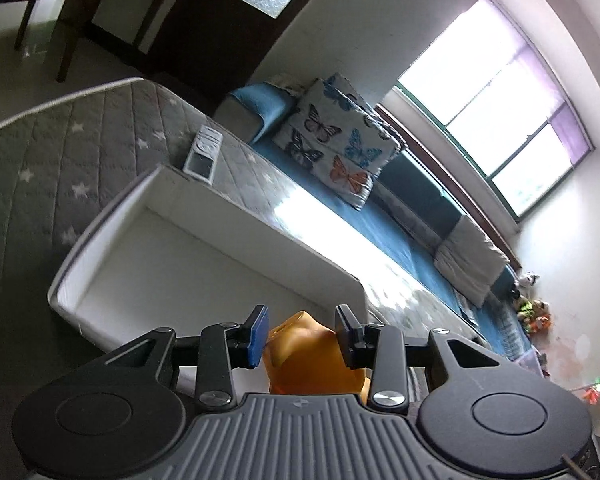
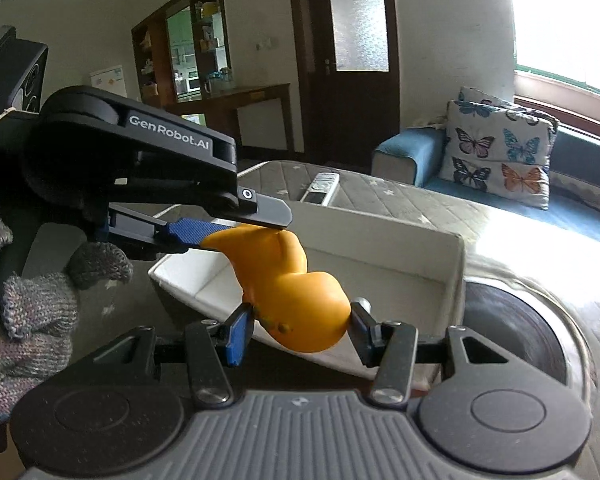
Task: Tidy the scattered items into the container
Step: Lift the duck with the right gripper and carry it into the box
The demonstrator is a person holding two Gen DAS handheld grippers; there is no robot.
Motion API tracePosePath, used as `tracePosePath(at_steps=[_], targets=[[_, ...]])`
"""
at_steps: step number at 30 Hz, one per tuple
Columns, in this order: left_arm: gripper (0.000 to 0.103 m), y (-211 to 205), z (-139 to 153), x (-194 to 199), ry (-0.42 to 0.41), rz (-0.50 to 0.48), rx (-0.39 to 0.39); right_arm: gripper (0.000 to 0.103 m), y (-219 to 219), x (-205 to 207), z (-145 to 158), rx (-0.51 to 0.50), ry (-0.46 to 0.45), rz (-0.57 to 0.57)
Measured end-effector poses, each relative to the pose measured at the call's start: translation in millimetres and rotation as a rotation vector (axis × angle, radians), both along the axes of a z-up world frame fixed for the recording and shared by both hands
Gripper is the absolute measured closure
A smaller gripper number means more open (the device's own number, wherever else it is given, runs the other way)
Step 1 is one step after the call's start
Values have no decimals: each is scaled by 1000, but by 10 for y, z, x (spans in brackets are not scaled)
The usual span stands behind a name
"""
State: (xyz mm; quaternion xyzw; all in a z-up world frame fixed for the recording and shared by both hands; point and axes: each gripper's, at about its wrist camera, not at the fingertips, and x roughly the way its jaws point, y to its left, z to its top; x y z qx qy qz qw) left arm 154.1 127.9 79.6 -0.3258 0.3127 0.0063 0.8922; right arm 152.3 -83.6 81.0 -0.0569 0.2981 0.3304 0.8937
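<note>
left hand-held gripper (image 1: 302,336): clamped on toy | right hand-held gripper (image 2: 302,330): clamped on toy

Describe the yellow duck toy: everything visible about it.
The yellow duck toy looks like smooth, glossy rubber or soft plastic, orange-yellow, with a rounded bulbous end and a narrower tapering end. It hangs in the air above the white container, tilted. The left hand-held gripper pinches its narrow end; the right hand-held gripper clamps its rounded end between blue and black pads. It touches nothing else. In the left wrist view it is blurred.
</note>
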Motion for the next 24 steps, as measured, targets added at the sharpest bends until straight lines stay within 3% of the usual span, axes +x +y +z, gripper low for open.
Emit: tracePosePath(at_steps=[10,24], targets=[[64,315,-266,281,83,57,15,51,372,420,-243,-12,70,45],[65,519,-645,507,187,70,-12,51,630,571,-583,-75,164,71]])
